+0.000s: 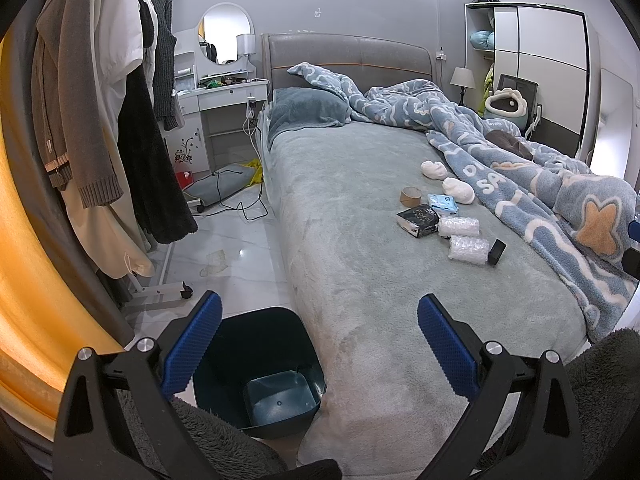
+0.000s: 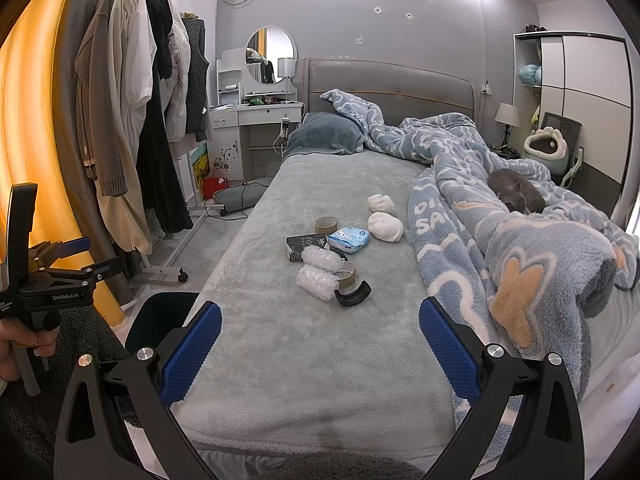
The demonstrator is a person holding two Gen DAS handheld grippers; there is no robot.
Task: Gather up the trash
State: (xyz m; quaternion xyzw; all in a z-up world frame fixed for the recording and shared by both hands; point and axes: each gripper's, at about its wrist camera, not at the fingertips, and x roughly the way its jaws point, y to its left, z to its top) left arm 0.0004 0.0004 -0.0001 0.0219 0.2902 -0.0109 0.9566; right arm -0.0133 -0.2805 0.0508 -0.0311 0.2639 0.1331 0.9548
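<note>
Both the left gripper (image 1: 319,344) and right gripper (image 2: 320,346) gape empty at the bottom of frame, poised since the trash (image 2: 320,268) lies mid-frame on the bed (image 2: 280,340), the bin (image 1: 256,368) waiting lower left.

Ahead of the right gripper (image 2: 320,344), whose jaws carry knobbly blue rubbery pads (image 2: 192,354), the bed (image 2: 304,344) wears a matt, plush grey fleece. Further ahead lie two rolls of glossy bubble wrap (image 2: 318,282), a brown cardboard tape core (image 2: 326,223) and a shiny black carton (image 2: 302,246). Below the left gripper (image 1: 320,344) sits a smooth, dark plastic bin (image 1: 260,368) on glossy floor tiles (image 1: 236,248).
</note>
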